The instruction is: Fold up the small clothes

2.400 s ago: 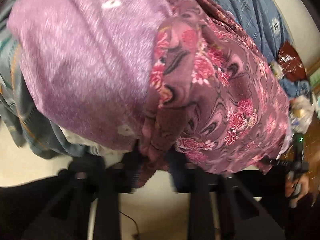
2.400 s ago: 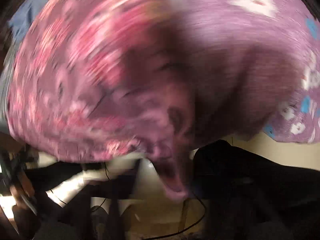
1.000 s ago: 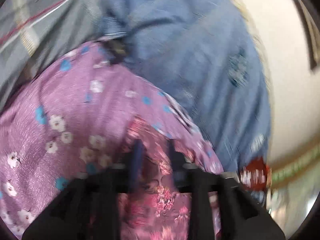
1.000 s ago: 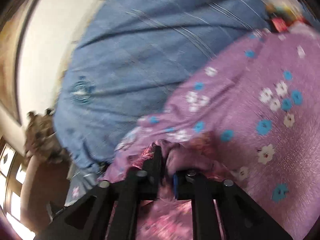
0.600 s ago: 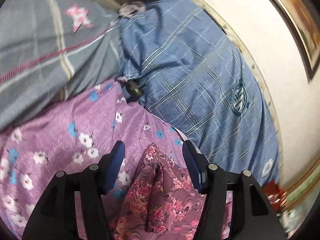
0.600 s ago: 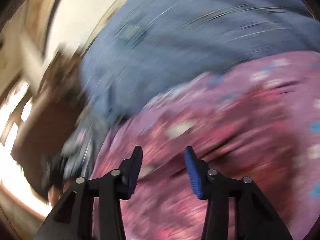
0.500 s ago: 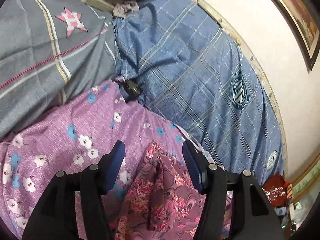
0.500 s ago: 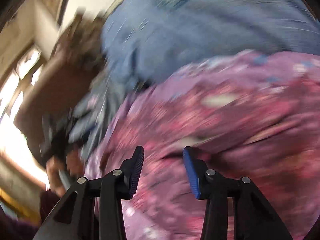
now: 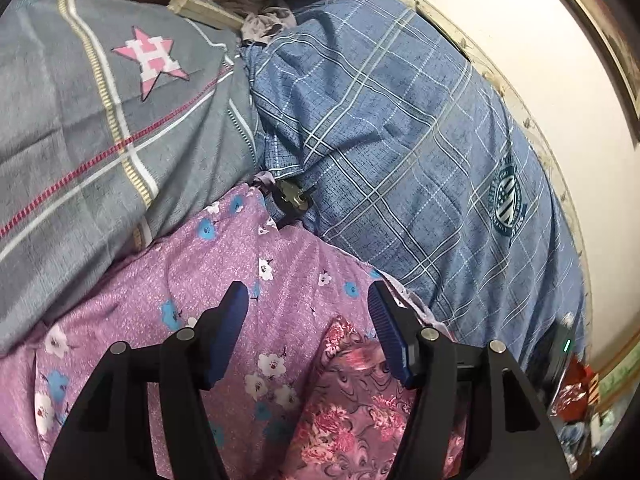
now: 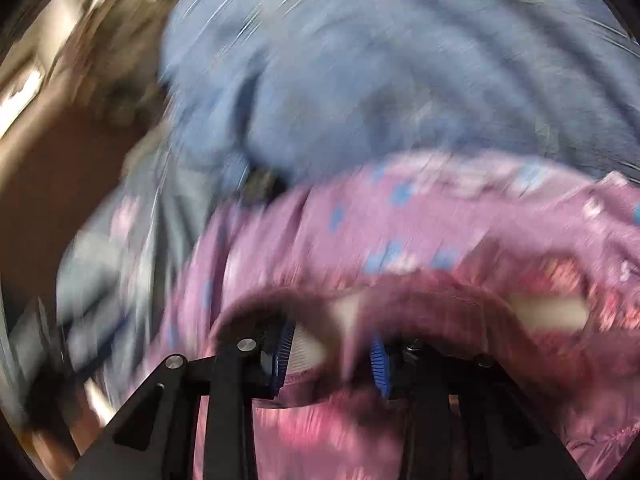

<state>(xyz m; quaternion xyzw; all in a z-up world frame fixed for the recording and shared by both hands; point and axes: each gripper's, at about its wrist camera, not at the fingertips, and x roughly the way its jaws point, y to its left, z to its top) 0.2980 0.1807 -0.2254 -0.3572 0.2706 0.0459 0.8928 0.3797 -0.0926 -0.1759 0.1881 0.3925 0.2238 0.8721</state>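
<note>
A maroon garment with pink flowers (image 9: pixel 352 404) lies on a purple sheet with small blue and white flowers (image 9: pixel 192 280). In the left wrist view, my left gripper (image 9: pixel 308 312) hovers just above the garment's far corner. Its jaws are opening, and nothing is pressed between the blue pads (image 9: pixel 230 320). The right wrist view is heavily blurred. There my right gripper (image 10: pixel 331 360) sits at the maroon garment's (image 10: pixel 400 292) raised edge. Its jaws are closing, with a fold of cloth hanging between the pads (image 10: pixel 378 364), which stand apart.
Beyond the sheet lie a blue plaid cover (image 9: pixel 400 132) and a grey blanket with a pink star (image 9: pixel 100 120). A small dark object (image 9: pixel 294 196) sits where they meet. A pale wall (image 9: pixel 552 60) runs along the right, with red wrappers (image 9: pixel 576 392) at its foot.
Both grippers were shut on the maroon garment a second ago and have let it go onto the sheet. The left opened wider and tilted up; the right swung fast sideways, rolling, to the garment's edge.
</note>
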